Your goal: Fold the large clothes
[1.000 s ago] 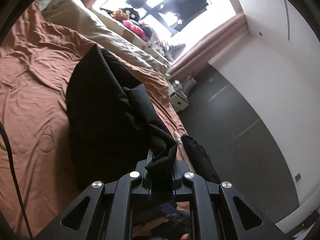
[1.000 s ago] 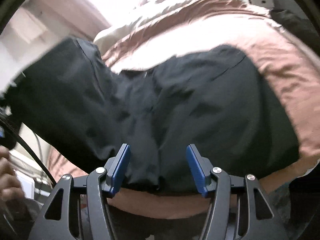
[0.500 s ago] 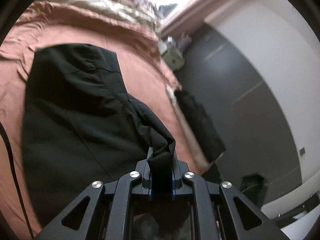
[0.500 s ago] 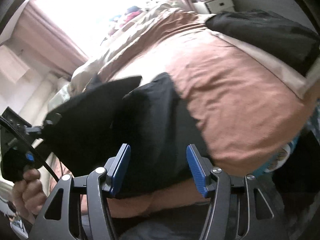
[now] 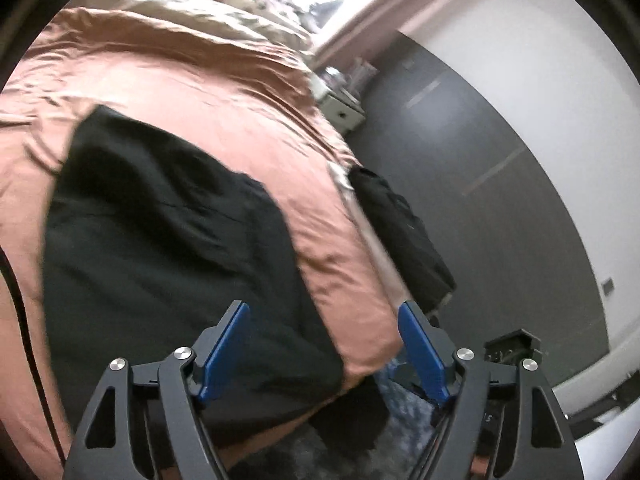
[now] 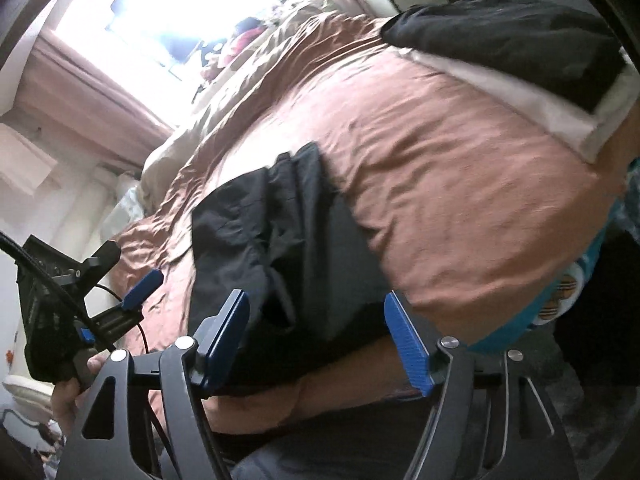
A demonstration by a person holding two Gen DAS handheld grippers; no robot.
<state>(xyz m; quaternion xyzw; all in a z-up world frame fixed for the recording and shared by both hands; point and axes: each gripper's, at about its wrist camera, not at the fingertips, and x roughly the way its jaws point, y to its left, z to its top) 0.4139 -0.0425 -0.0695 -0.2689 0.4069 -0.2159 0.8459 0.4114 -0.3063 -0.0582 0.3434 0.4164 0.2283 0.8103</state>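
A large black garment (image 5: 160,232) lies folded on the brown bed sheet (image 5: 240,92), close to the bed's near edge. My left gripper (image 5: 324,350) hovers over its near corner with its jaws opening; nothing is pinched between the blue pads. The right wrist view shows the same black garment (image 6: 280,248) lying in creased layers. My right gripper (image 6: 316,342) stands over its near edge, jaws opening too, and the pads do not press on the cloth. At the far left of that view a hand (image 6: 68,392) holds the left gripper (image 6: 128,268).
A second black garment (image 5: 400,232) (image 6: 512,40) lies on the bed's right edge over a white cloth (image 6: 520,92). A beige duvet (image 5: 200,12) is bunched at the bed's far end. A small nightstand (image 5: 340,108) stands beyond it, on dark floor (image 5: 480,160).
The left gripper let go of the black fold it was pinching and its jaws spread wide. The garment now lies flat on the bed. The right jaws widened a little.
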